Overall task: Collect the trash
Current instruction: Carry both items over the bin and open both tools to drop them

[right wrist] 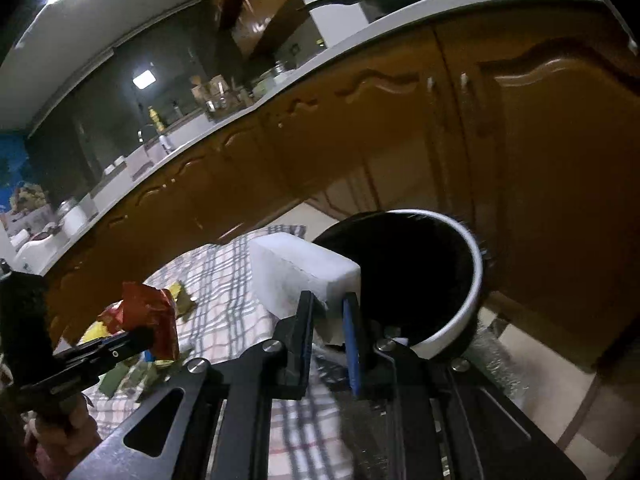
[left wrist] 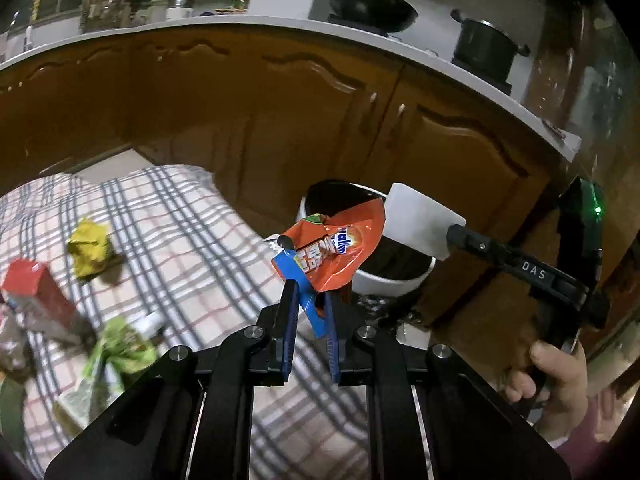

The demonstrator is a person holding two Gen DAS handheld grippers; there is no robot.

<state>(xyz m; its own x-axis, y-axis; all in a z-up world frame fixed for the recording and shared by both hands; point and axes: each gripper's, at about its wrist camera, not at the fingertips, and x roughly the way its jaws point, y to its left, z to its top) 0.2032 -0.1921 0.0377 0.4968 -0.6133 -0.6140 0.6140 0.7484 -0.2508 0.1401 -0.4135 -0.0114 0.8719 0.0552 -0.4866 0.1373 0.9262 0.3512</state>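
Observation:
My left gripper [left wrist: 310, 298] is shut on an orange snack wrapper [left wrist: 338, 246] and holds it up just in front of the white-rimmed trash bin [left wrist: 394, 282]. My right gripper [right wrist: 328, 308] is shut on a white box [right wrist: 298, 270], held beside the bin's dark mouth [right wrist: 472, 268]. The box also shows in the left wrist view [left wrist: 420, 218], over the bin. The left gripper with the wrapper [right wrist: 150, 316] shows at the lower left of the right wrist view. More trash lies on the checked cloth [left wrist: 192, 224]: a yellow wrapper [left wrist: 89, 249], a red carton [left wrist: 38, 290] and a green wrapper [left wrist: 120, 350].
Brown kitchen cabinets [left wrist: 280, 120] stand behind the bin under a white countertop [left wrist: 400, 46] carrying a black pan [left wrist: 368, 4] and a pot [left wrist: 486, 46]. The bin stands on the tiled floor [right wrist: 580, 412] beside the cloth's edge.

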